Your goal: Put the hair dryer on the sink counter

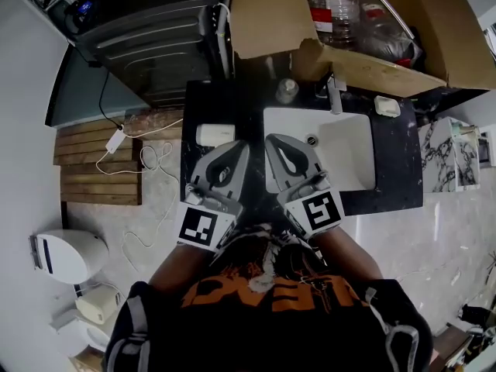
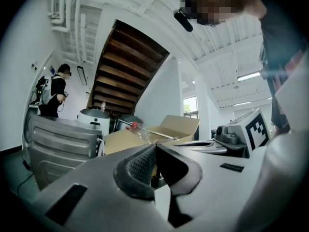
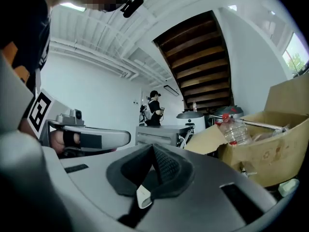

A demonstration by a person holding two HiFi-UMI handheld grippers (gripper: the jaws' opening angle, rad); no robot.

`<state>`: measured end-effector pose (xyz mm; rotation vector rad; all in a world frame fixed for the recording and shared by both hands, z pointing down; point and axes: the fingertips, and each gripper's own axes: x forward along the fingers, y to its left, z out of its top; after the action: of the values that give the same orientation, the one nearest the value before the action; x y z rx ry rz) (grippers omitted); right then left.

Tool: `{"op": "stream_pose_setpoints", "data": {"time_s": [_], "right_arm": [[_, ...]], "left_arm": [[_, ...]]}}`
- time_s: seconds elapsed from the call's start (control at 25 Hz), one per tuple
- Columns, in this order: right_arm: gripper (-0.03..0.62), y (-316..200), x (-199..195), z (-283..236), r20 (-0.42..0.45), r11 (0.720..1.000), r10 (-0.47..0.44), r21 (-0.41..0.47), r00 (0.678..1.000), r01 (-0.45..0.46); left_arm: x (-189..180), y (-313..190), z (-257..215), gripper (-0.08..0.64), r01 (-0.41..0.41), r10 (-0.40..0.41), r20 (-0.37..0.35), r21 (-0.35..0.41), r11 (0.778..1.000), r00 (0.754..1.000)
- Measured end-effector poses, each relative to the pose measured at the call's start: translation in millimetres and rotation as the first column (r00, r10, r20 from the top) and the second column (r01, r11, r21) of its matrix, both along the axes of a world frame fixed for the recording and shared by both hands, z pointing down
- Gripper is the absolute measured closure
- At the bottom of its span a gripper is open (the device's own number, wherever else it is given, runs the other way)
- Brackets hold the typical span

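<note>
Above the dark desk, the left gripper and the right gripper are held side by side, close to the person's torso and clear of every object.

**State of the fingers**
- Left gripper: the fingers are closed pad against pad. Nothing is between them.
- Right gripper: the fingers are likewise closed together and carry nothing.

**Location of the task item**
- A white, rounded-rectangular object lies on the desk, just beside the left rim of the white basin and just ahead of the left gripper. By its place and colour it is judged to be the hair dryer. Its shape is too small in the head view to confirm.
- A white cord lies in loops on the floor to the left of the desk. Whether it joins this object cannot be told.

**Step in hand**
- Judged from the layout, the placement step is complete: the item rests on the desk and neither gripper touches it.

**Next move**
- No further grasp appears necessary.
- Keep both grippers clear of the item and of the tap.
- Confirm that the item lies flat and away from the basin rim and the desk edge.
</note>
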<state>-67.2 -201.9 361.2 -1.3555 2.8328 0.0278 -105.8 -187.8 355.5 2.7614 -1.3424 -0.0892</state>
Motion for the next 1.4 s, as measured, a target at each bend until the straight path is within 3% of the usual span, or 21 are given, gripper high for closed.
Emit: {"op": "stream_pose_setpoints", "data": {"time_s": [0.08, 0.24, 0.64, 1.4], "right_arm": [[0.578, 3, 8, -14, 0.028, 1.000, 0.014, 0.024, 1.000, -0.015], [0.578, 13, 22, -38, 0.056, 0.997, 0.038, 0.067, 0.998, -0.042], [0.578, 25, 28, -41, 0.030, 0.998, 0.014, 0.060, 0.999, -0.016], [0.578, 36, 5, -39, 0.026, 0.998, -0.017, 0.063, 1.000, 0.015]], "left_arm": [[5, 4, -15, 0.537, 0.005, -0.005, -0.018, 0.037, 0.999, 1.000], [18, 14, -27, 0.537, 0.001, -0.003, 0.024, 0.076, 0.997, 1.000], [40, 24, -25, 0.537, -0.058, 0.057, 0.019, 0.047, 0.997, 0.998], [32, 32, -18, 0.537, -0.049, 0.048, 0.036, 0.033, 0.998, 0.998]]}}
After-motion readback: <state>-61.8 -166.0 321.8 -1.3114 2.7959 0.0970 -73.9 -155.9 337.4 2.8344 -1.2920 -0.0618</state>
